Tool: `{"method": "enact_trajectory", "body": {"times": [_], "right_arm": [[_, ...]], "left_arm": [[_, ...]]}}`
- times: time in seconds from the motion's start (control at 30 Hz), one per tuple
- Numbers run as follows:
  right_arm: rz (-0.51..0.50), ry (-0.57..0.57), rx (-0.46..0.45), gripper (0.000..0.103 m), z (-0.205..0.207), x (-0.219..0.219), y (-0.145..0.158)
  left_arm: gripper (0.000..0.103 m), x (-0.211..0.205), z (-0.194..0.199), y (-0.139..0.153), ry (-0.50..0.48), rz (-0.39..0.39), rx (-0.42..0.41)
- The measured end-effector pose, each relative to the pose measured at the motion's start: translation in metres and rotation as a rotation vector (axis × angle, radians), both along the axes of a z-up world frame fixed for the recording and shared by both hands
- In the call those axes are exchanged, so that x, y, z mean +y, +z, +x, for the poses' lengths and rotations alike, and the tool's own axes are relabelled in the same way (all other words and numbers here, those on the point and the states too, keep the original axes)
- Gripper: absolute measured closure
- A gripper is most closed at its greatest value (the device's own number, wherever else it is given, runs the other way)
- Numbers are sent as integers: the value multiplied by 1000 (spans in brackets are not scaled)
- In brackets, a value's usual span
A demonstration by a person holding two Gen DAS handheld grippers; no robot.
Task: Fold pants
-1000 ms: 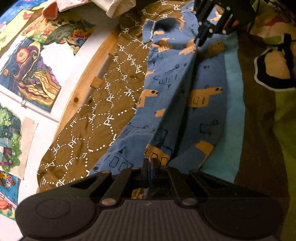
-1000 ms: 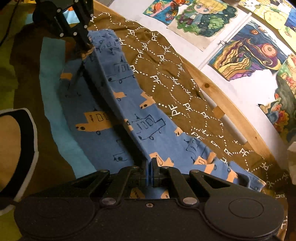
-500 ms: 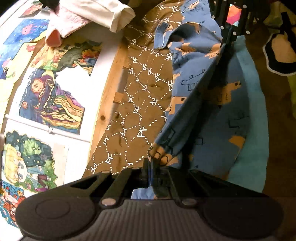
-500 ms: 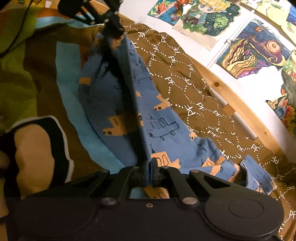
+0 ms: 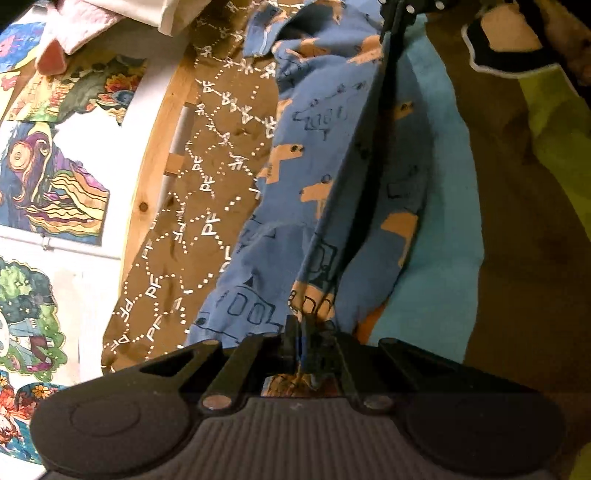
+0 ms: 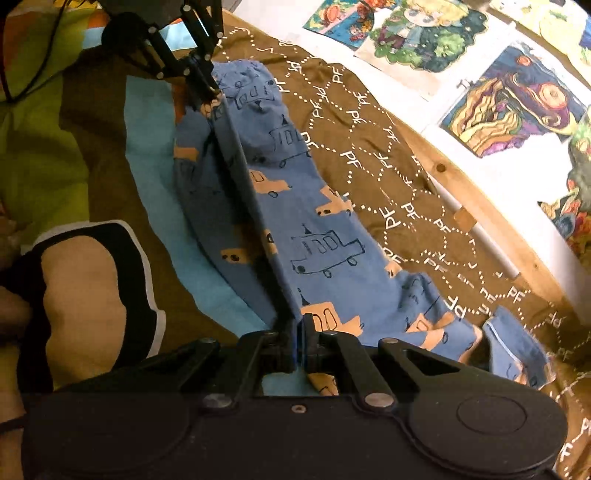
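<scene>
At six o'clock in the left wrist view, the left gripper [image 5: 301,341] is pinching its jaws together on one end of the blue pants [image 5: 321,166], the cloth bunching between the pads. In the right wrist view the right gripper [image 6: 302,343] is likewise clamping a fold of the same pants at six o'clock. Between the two claws the fabric is stretching into a taut raised ridge running toward twelve o'clock, while the rest of the pants is lying draped over a brown patterned blanket [image 6: 406,177], toward two o'clock, and a light blue patch of bedding [image 6: 147,140], toward ten o'clock. A waistband corner, probably, is curling at four o'clock in the right view. Farther out, a wooden rail [image 6: 491,221] is edging the blanket, and beyond it colourful drawings [image 6: 509,103] are lying on a white surface. At eleven o'clock in the left view, pale folded cloth [image 5: 122,18] is sitting at the frame's edge.
</scene>
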State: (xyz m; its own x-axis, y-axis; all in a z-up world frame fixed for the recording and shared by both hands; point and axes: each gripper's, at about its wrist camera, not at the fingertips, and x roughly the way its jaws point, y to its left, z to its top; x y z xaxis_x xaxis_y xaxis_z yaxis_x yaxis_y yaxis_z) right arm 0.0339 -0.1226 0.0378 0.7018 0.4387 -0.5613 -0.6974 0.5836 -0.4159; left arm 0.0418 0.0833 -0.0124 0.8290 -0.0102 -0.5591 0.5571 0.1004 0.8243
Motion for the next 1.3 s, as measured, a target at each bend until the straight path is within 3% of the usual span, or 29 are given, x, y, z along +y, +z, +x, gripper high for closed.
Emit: {"method": "enact_trajectory", "body": {"times": [0.17, 0.2, 0.23, 0.27, 0.3, 0.37, 0.4, 0.5, 0.67, 0.8, 0.87, 0.97, 1.1, 1.3], "right_arm": [[-53, 25, 4, 98, -2, 3, -8], [-49, 20, 6, 96, -2, 2, -7], [-39, 9, 14, 87, 0, -1, -4], [-32, -6, 19, 73, 1, -4, -1], [-21, -22, 24, 65, 1, -9, 3], [12, -50, 46, 31, 1, -21, 10], [28, -68, 58, 27, 2, -28, 14], [51, -155, 61, 20, 6, -48, 21], [91, -338, 41, 8, 24, -82, 29], [84, -488, 22, 4, 37, -112, 34], [101, -536, 26, 1, 35, -129, 33], [146, -592, 68, 1, 36, -150, 26], [223, -668, 142, 1, 47, -169, 18], [352, -688, 228, 7, 63, -180, 17]], "left_arm": [[93, -1, 0, -2, 13, -15, 50], [81, -2, -1, 2, 26, -40, 72], [60, -2, -1, 7, 37, -76, 94], [50, -1, -2, 12, 52, -116, 114], [39, -2, -5, 18, 69, -162, 128], [37, -3, -6, 27, 114, -242, 145], [37, -4, -6, 32, 136, -282, 152], [33, -16, -4, 46, 194, -454, 161], [21, -68, 14, 56, 174, -729, 199], [18, -119, 35, 50, 139, -897, 325], [16, -145, 38, 44, 103, -891, 360], [18, -177, 34, 28, 74, -798, 295], [53, -203, 34, 5, 90, -698, 225], [66, -213, 36, -15, 59, -636, 263]]}}
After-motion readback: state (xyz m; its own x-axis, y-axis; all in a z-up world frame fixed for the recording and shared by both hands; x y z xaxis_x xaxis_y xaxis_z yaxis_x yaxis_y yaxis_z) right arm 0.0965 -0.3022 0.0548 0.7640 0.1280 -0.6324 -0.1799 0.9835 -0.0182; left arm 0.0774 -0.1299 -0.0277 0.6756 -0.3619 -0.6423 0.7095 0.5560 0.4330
